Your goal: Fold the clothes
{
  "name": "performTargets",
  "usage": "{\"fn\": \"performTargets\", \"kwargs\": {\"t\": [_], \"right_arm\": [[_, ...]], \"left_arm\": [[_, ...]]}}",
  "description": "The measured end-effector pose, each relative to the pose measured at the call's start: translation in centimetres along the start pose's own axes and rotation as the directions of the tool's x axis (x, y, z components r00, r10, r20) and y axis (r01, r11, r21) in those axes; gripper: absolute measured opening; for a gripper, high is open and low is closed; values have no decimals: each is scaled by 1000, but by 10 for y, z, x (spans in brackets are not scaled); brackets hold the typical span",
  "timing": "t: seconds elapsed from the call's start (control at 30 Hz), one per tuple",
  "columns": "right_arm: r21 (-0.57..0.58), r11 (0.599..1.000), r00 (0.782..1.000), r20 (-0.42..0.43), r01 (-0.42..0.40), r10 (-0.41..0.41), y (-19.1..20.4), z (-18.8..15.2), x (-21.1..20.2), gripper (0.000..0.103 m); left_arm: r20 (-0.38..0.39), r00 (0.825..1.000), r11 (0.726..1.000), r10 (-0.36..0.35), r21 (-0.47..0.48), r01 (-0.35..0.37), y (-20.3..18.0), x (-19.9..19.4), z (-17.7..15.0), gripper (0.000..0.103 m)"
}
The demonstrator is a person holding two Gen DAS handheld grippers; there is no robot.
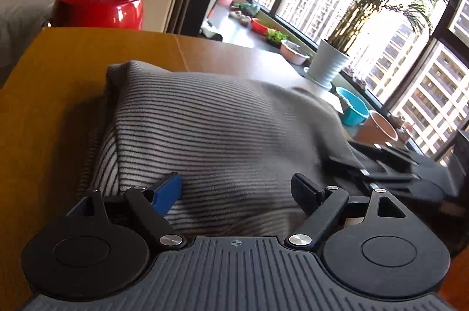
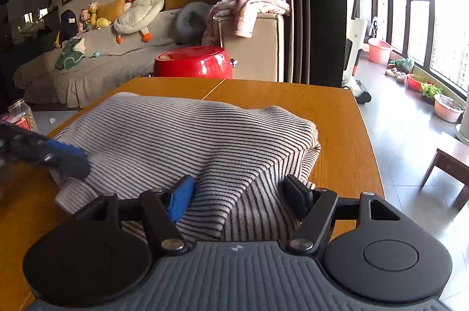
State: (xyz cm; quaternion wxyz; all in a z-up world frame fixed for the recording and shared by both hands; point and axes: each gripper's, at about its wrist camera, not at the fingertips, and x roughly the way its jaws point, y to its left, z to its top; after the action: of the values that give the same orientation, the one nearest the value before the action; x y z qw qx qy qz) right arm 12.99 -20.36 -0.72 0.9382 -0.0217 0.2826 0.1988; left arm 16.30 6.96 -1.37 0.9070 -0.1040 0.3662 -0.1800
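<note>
A grey and white striped garment (image 1: 211, 135) lies folded in a thick bundle on the wooden table (image 1: 58, 94). My left gripper (image 1: 237, 188) is open, its fingers spread over the near edge of the bundle with nothing pinched. In the right wrist view the same striped garment (image 2: 187, 132) spreads across the table (image 2: 337, 135), a folded flap lying over a lower layer. My right gripper (image 2: 239, 192) is open above the garment's near edge. The left gripper's blue fingertip (image 2: 69, 154) rests at the garment's left edge. The right gripper's black body (image 1: 390, 164) shows at the garment's right side.
A red round stool (image 2: 193, 61) stands behind the table, with a sofa (image 2: 96, 61) holding soft toys and a pink blanket (image 2: 249, 9). A jar (image 2: 22, 114) sits at the left. Basins (image 1: 353, 105), a potted palm (image 1: 328, 61) and a low wooden stool (image 2: 451, 164) line the window side.
</note>
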Motion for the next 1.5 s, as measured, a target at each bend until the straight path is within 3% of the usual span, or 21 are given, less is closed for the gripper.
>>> {"fn": "performTargets", "kwargs": {"t": [0.1, 0.23, 0.33, 0.43, 0.47, 0.57, 0.63, 0.73, 0.97, 1.13, 1.23, 1.3, 1.4, 1.5], "right_arm": [[-12, 999, 998, -34, -45, 44, 21, -7, -15, 71], [-103, 972, 976, -77, -212, 205, 59, -13, -42, 79], [-165, 957, 971, -22, -239, 239, 68, -1, -65, 81], [-155, 976, 987, 10, -154, 158, 49, 17, -49, 81], [-150, 981, 991, 20, -125, 130, 43, 23, -43, 80], [-135, 990, 998, 51, -37, 45, 25, 41, -26, 58], [-97, 994, 999, -20, -42, 41, 17, 37, 1, 54], [-73, 996, 996, -82, -41, 35, 16, 18, 23, 54], [-50, 998, 997, -64, -40, 37, 26, -13, -18, 54], [-63, 995, 995, -60, -82, 78, 54, -28, -45, 54], [-74, 995, 996, -61, -73, 69, 60, -27, -48, 56], [-82, 995, 997, -57, -62, 57, 59, -24, -49, 64], [-97, 995, 999, -27, -40, 37, 57, -17, -55, 67], [-165, 984, 997, 28, -61, 66, 67, -8, -67, 50]], "left_arm": [[40, 998, 999, 41, -18, -40, 9, 13, 15, 93], [41, 999, 998, 36, -45, -35, 12, 12, 26, 95], [41, 999, 998, -9, -55, 12, 10, -11, 22, 95], [8, 999, 998, -47, -41, 47, 2, -29, 9, 94], [-13, 998, 997, -65, -40, 64, -1, -31, 4, 88], [-75, 990, 992, -119, -39, 117, -10, -37, -11, 68], [-111, 983, 989, -149, -35, 146, -14, -32, -19, 68], [-117, 984, 991, -132, -30, 129, -8, -21, -21, 68], [-61, 996, 997, -71, -41, 69, 13, 5, 0, 60], [-38, 996, 996, -75, -46, 74, 12, 16, 8, 61], [-31, 998, 998, -57, -40, 56, 10, 11, 6, 64], [-21, 999, 998, -41, -45, 40, 11, 0, 5, 68], [1, 998, 998, -65, -19, 65, 10, -18, 2, 62], [5, 995, 994, -105, 21, 104, 3, -30, 1, 57]]}}
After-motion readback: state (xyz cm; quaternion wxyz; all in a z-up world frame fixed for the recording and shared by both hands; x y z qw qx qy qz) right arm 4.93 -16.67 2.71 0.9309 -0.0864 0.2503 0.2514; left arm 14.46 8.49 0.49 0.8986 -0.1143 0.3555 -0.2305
